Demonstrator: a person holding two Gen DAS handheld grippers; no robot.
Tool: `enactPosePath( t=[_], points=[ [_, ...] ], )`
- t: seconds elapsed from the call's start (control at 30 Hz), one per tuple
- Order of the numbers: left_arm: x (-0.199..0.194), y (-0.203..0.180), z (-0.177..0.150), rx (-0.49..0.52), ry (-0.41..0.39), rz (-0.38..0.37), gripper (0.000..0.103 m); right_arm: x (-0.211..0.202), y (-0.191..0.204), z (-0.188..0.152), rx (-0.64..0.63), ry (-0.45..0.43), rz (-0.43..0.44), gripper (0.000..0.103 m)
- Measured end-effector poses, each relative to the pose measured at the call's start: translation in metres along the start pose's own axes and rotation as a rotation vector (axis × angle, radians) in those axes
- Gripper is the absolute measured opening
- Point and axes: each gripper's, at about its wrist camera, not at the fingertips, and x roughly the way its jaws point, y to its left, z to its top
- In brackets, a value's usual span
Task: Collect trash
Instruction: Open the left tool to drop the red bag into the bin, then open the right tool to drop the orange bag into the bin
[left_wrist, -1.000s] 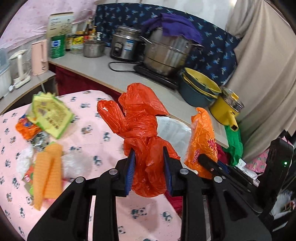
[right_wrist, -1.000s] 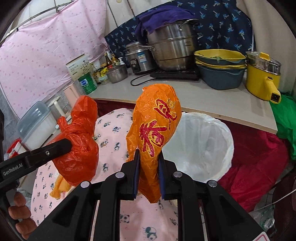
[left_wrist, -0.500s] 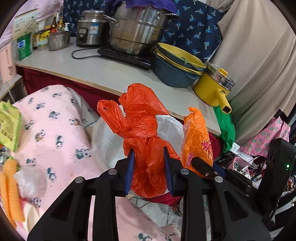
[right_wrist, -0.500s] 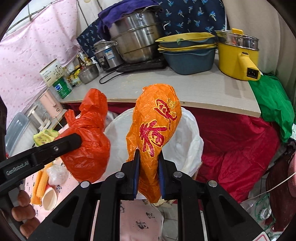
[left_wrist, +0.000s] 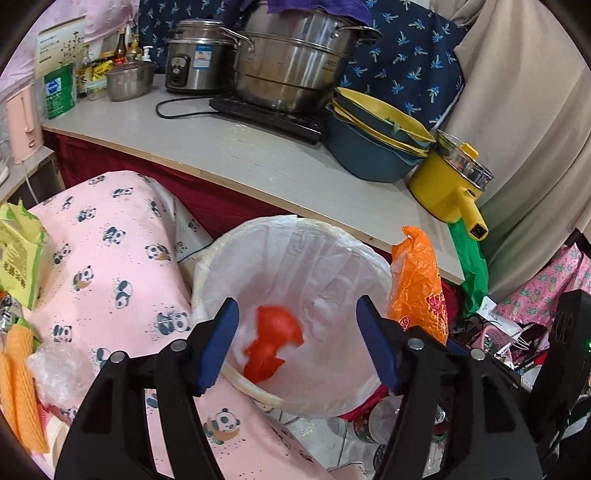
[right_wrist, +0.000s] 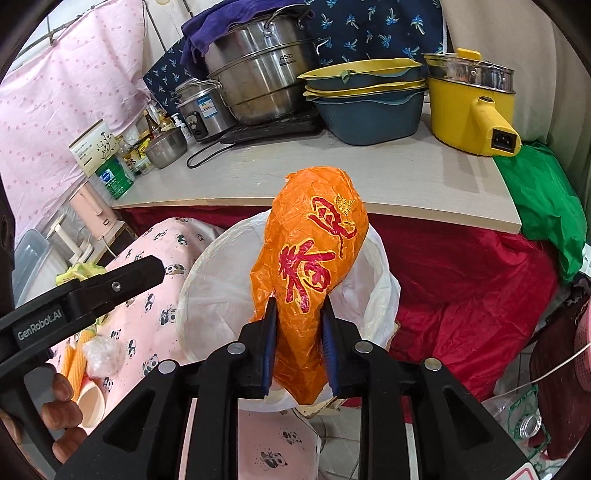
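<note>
The white-lined bin was seen below both grippers, beside the panda-cloth bed. The orange bag was kept between the right gripper fingers, pads just opening yet touching it. The red bag was seen blurred inside the bin, clear of the left gripper fingers, just spread wide.

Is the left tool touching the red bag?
Apart. In the left wrist view the left tool, whose jaws have just been opening, stands wide with nothing between them, and the red bag is blurred inside the bin below.
</note>
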Motion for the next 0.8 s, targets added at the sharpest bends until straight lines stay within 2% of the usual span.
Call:
enactPosePath(
  t=[0.13,0.23,0.5,0.8],
  points=[
    [-0.009,0.008,0.0,-0.017,-0.028,0.041,0.067,0.004,0.008,0.005,-0.016,-0.006,0.008,0.027],
    [-0.017,0.013,0.0,-0.009,-0.056,0.095,0.072,0.006,0.014,0.008,-0.028,-0.015,0.005,0.038],
    [-0.032,0.028,-0.003,-0.02,-0.101,0.164,0.078,0.012,0.03,0.017,-0.065,-0.036,-0.006,0.052],
    [-0.048,0.037,-0.006,-0.023,-0.127,0.214,0.078,0.0,0.047,0.019,-0.085,-0.055,0.018,0.053]
  ],
)
